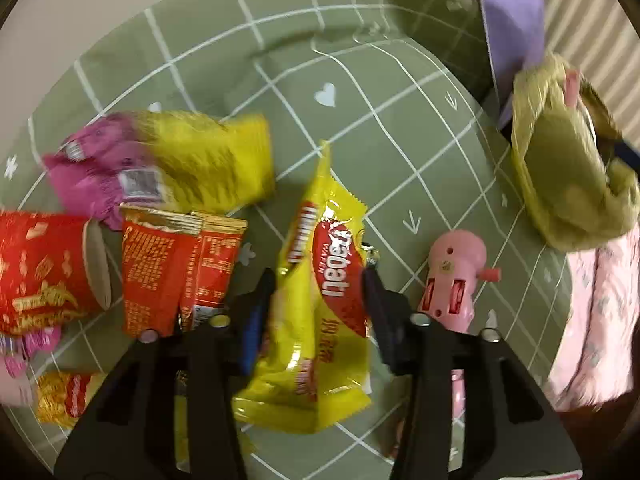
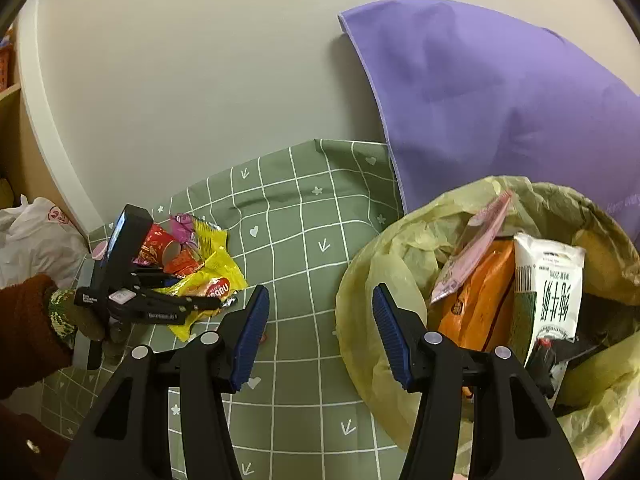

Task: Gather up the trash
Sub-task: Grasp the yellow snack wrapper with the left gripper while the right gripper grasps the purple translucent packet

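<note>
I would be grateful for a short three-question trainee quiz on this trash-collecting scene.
1. True or false: the bin lined with a yellow-green bag is empty.
2. Which item lies between the left gripper's jaws?
A. yellow wafer wrapper
B. red paper cup
C. pink toy
3. Fill in: the right gripper holds ____.

Key: 1 false, it already contains packets, including a white carton; 2 A; 3 nothing, its jaws stand open over the green checked cloth.

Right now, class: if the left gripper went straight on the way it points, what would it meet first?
The yellow wafer packet, already lying between the left gripper jaws; the green checked cloth lies just under it.
</note>
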Demonstrator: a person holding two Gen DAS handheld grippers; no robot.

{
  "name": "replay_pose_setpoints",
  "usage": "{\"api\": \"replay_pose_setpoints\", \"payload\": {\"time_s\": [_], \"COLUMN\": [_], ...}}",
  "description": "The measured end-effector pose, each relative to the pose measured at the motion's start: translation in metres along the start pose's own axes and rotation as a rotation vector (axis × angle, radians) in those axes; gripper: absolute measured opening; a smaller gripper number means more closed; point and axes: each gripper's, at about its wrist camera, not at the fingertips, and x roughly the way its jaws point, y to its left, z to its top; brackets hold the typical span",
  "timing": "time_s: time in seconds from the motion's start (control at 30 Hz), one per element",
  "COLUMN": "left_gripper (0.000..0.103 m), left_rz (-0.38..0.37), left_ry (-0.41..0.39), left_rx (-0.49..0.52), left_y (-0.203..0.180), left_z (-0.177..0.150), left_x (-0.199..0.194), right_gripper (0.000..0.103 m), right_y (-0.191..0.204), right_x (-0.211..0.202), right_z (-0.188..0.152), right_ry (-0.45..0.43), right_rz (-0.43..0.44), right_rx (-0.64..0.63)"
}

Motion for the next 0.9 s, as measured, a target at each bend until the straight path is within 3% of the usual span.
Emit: {"api": "replay_pose_setpoints", "payload": {"time_s": [0.03,0.07,0.27,0.4,0.63,0.9], "left_gripper": [0.023,0.018,0.018,0.018,0.018,0.018], "left_rz": [-0.010,-0.014,-0.045,-0.010,0.167,0.399], "left_ry": [-0.015,-0.028,-0.183,-0.260,-0.320,-0.415], "left_rx": [-0.031,-0.057,-0.165,-0.198,-0.367,-0.572], "left_y": [0.003,0.004,0.009,-0.002,0.028,0.076], "left_z": [0.000,-0.001,-0.020,-0.044,-0.099,-0.153], "left_x": [-0.006,-0.011,-0.072,-0.108,-0.146,-0.212], "right_gripper": [0.051,0.051,0.051,0.051,0.051,0.051], "right_y": [0.000,0.001,0.016,0.031,0.078,0.166], "right_x": [-0.001,-0.002,0.007,0.021,0.061,0.112], "right_z": [-0.001,-0.001,0.003,0.006,0.007,-0.013], "right_ry": [0.000,0.000,0.009,0.026,0.093,0.204], "right_rz": [0.002,0.004,0.032,0.063,0.156,0.326], "right_rx": [0.002,0.000,-0.030,-0.067,-0.161,-0.359]}}
